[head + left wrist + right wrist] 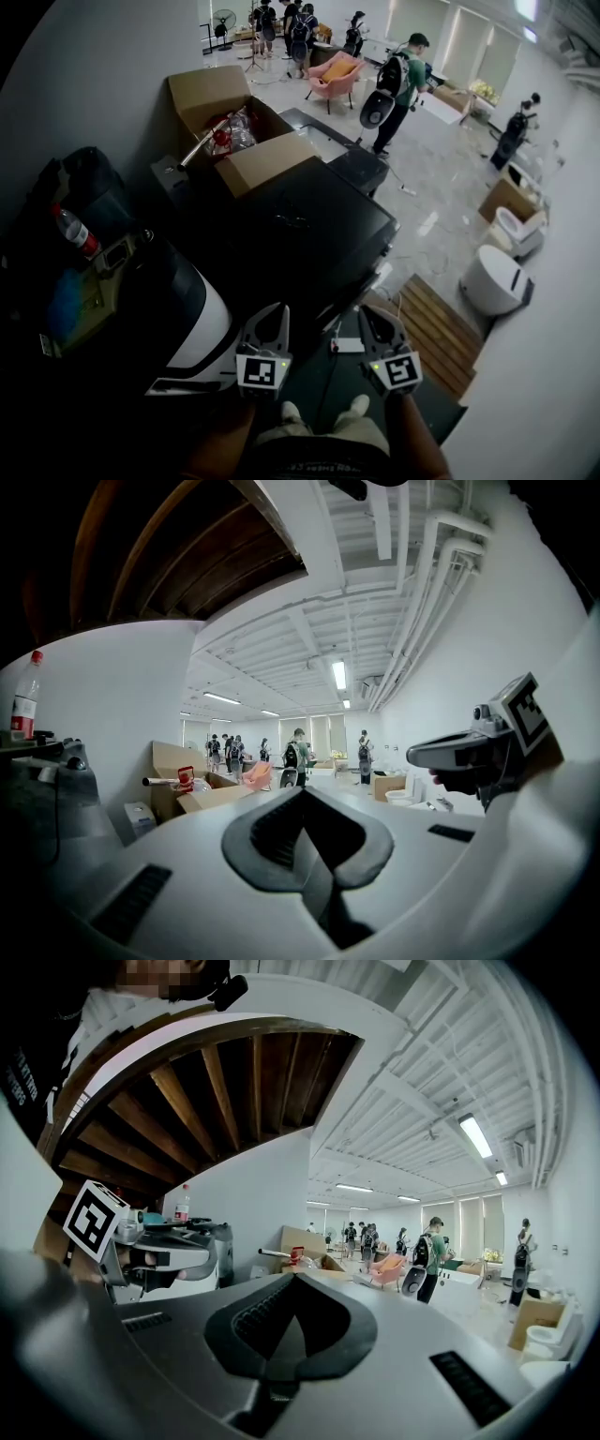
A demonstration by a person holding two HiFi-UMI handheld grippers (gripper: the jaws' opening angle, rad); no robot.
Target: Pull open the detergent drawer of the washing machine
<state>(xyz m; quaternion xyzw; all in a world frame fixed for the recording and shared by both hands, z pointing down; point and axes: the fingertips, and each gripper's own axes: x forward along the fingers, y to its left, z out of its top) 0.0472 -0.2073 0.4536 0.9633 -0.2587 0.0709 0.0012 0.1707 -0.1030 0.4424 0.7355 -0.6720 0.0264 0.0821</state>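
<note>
A white-fronted machine with a dark top stands at the lower left of the head view; I cannot make out a detergent drawer on it. My left gripper hangs just right of it, shut with nothing in it. My right gripper is level with it further right, also shut and empty. In the left gripper view the shut jaws point down the room, with the right gripper at the right. In the right gripper view the shut jaws point the same way, with the left gripper at the left.
A black appliance stands straight ahead, with an open cardboard box behind it. A red-labelled bottle lies on the clutter at left. A power strip and a wooden pallet lie on the floor. White toilets and people stand farther off.
</note>
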